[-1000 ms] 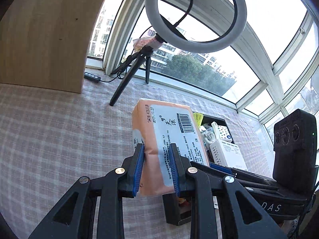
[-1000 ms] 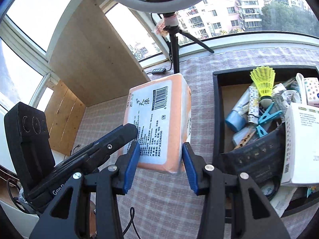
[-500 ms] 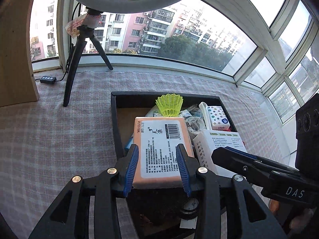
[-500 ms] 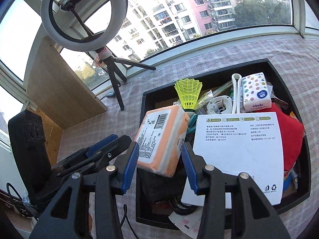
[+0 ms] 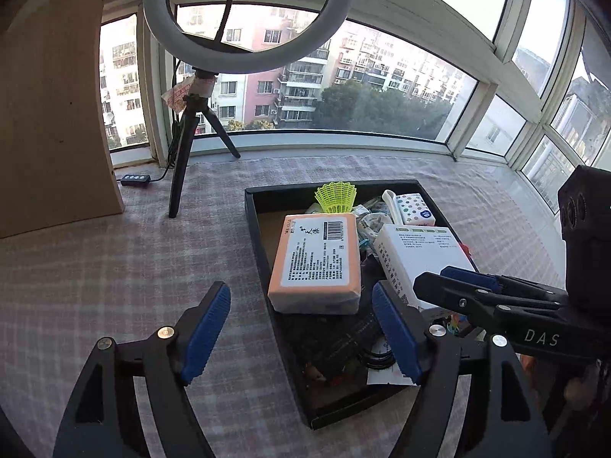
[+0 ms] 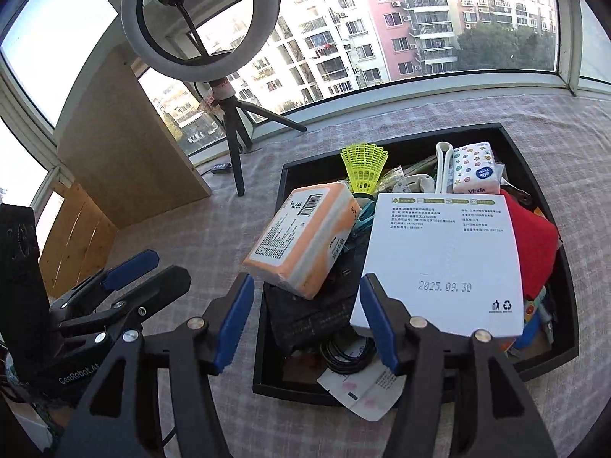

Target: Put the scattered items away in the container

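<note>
An orange and white tissue pack (image 5: 316, 263) lies in the black tray (image 5: 255, 229), resting on other items; it also shows in the right wrist view (image 6: 301, 236), tilted. My left gripper (image 5: 301, 330) is open and empty, just short of the pack. My right gripper (image 6: 307, 318) is open and empty, over the tray's near edge (image 6: 267, 378). The tray holds a white box (image 6: 443, 263), a yellow shuttlecock (image 6: 362, 164), a spotted tissue pack (image 6: 475, 168), a red cloth (image 6: 534, 248) and a dark pouch (image 6: 309, 313).
A ring light on a tripod (image 5: 191, 129) stands on the checked cloth behind the tray, with its cable remote (image 5: 133, 179). A wooden board (image 5: 53, 126) leans at the left. Windows run along the back. A paper slip (image 6: 362, 393) hangs over the tray's front.
Both grippers carried the tissue pack over the tray, set it down and opened. They have drawn back a little from it.
</note>
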Demonstrator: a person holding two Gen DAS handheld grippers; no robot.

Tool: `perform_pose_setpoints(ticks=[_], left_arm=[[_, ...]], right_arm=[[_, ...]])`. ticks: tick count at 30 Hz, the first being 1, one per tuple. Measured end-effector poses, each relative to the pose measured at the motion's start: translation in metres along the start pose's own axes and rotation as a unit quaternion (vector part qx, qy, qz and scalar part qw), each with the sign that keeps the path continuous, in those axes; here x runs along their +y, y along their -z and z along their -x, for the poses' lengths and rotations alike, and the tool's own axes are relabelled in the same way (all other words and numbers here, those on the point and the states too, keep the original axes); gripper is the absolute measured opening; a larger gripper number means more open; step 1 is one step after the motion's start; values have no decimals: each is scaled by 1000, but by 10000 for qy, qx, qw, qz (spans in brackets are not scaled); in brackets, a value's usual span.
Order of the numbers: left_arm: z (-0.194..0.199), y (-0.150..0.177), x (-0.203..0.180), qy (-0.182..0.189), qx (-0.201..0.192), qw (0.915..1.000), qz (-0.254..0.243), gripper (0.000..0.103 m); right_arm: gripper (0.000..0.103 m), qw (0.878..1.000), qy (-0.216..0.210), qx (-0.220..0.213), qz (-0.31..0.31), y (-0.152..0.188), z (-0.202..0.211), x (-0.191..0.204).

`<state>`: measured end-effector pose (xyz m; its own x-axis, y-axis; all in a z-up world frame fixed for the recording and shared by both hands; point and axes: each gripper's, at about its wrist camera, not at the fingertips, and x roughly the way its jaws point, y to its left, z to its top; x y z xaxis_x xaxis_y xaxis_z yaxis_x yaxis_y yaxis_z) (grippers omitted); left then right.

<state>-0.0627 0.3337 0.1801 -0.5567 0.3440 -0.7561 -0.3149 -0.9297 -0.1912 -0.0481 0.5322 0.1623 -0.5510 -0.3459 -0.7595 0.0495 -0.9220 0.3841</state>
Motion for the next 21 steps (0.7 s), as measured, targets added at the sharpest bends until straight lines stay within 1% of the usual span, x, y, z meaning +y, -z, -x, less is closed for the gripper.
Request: perform_pose_setpoints(ticks=[2, 5, 11, 16, 19, 21], left_arm=[[14, 7, 3, -51, -46, 10000, 2, 76], [36, 17, 10, -241, -117, 9996, -32, 77], [78, 43, 36, -599, -258, 9978, -112, 79], [111, 66, 72, -856, -182, 9962, 7, 79], [126, 80, 96, -1136, -114, 9935, 39, 79], [136, 88, 114, -1286, -111, 9916, 120, 79]], right_arm=[[60, 10000, -18, -39, 55, 9, 7, 10], [61, 9998, -96, -108, 157, 20, 16, 29], [66, 9987, -206, -286, 371, 43, 27, 80], [69, 9971, -161, -490, 563, 66, 29, 130], [69, 9969, -172, -529, 552, 77, 25, 156], [69, 9966, -87, -579, 588, 84, 23, 173]])
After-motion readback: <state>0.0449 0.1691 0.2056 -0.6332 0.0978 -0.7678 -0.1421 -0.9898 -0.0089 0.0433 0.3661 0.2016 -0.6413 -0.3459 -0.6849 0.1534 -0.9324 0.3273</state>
